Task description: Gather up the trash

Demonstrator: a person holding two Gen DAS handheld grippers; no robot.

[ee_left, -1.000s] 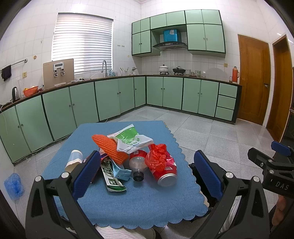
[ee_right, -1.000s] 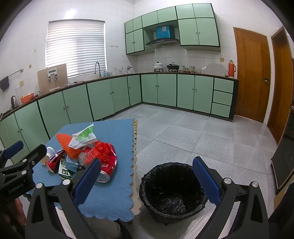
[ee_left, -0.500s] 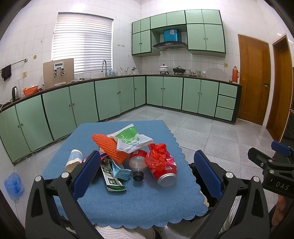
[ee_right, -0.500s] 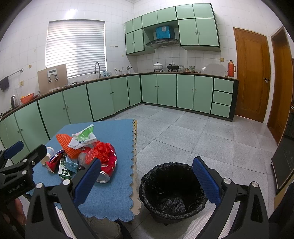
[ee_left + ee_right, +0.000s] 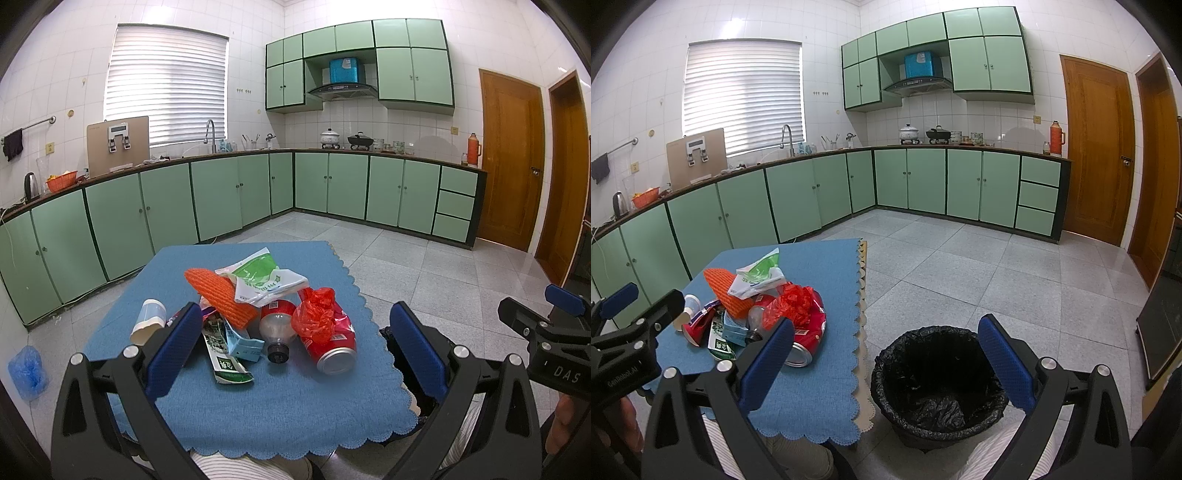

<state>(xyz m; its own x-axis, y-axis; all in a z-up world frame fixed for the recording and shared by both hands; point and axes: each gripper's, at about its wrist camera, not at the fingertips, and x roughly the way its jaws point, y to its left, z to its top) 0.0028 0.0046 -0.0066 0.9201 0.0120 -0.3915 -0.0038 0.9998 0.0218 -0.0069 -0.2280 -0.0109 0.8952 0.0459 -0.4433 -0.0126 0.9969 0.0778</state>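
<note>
Blue-padded left gripper and right gripper are hanging wide apart, empty, unmoved; trash pile ahead is waiting untouched.

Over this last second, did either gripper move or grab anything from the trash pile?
Nothing visibly changed. Both the left gripper and right gripper stay open and empty, the trash pile on the blue cloth lies untouched, and the bin sits where it was.
</note>
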